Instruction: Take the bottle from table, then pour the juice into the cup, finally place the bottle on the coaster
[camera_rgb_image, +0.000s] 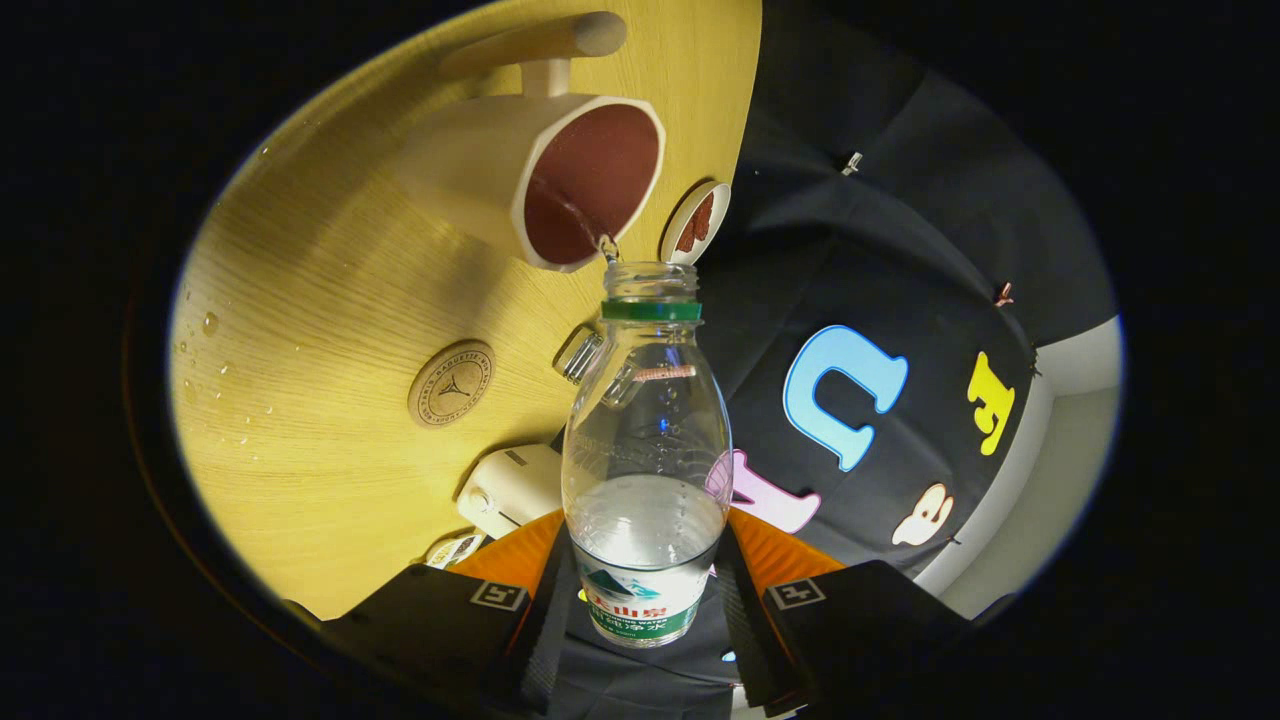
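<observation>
Clear ribbed bottle (646, 440), clamped by tool (645, 600), trickles into faceted cup (570, 180).

Uncapped clear bottle (645, 470) tilted over cup (560, 180)

The hand-held gripper (645, 600) clamps both fingers on the clear bottle (645, 450), tipped so a thin stream falls from its open mouth into the cup (560, 180) beyond. The round coaster (451, 383) lies on the worktop (300, 300) beside the bottle.

A wooden table (330, 300) is seen, dotted with water droplets (210, 325). A small round white lid (695, 222) with a brown inside, a white box-shaped object (510, 488) and a small clear cap (578, 354) are laid on it.
</observation>
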